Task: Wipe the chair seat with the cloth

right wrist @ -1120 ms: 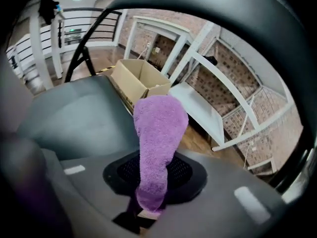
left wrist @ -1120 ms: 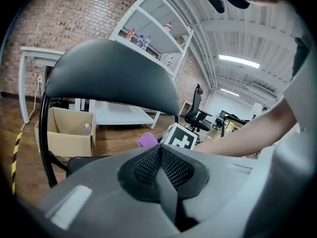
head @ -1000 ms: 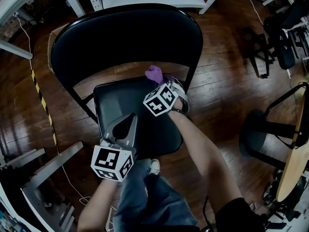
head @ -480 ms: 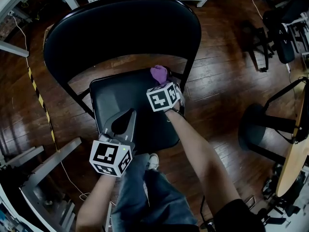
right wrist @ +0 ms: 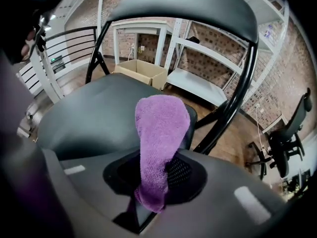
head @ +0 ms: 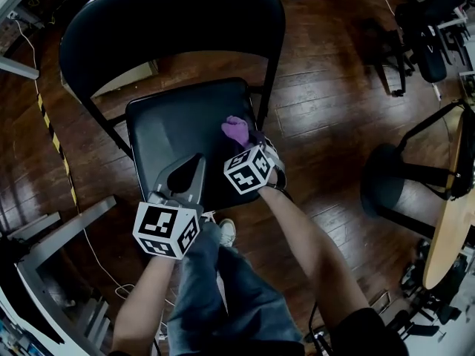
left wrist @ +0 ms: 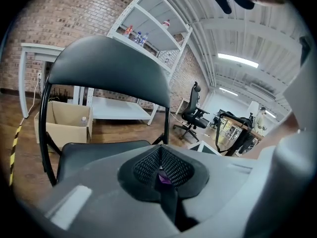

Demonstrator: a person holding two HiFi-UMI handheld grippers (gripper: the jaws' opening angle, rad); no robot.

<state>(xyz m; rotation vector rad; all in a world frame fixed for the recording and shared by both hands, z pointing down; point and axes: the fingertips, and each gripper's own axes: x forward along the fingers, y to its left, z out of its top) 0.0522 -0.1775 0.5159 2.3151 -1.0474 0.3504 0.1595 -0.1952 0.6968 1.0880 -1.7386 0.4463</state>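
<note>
A black folding chair stands below me, with its seat and curved backrest in the head view. A purple cloth lies on the right side of the seat. My right gripper is shut on it. In the right gripper view the cloth sticks out forward from the shut right gripper over the seat. My left gripper rests at the seat's front left, shut and holding nothing. In the left gripper view that gripper points at the backrest.
A cardboard box sits on the wood floor behind the chair, with white shelving past it. An office chair, a round black base and a table edge stand to the right. Yellow-black tape runs at the left. The person's shoe is at the seat's front edge.
The right gripper has dragged the cloth from the seat's rear right corner toward the front along the right side. The left gripper has stayed at the front left.
</note>
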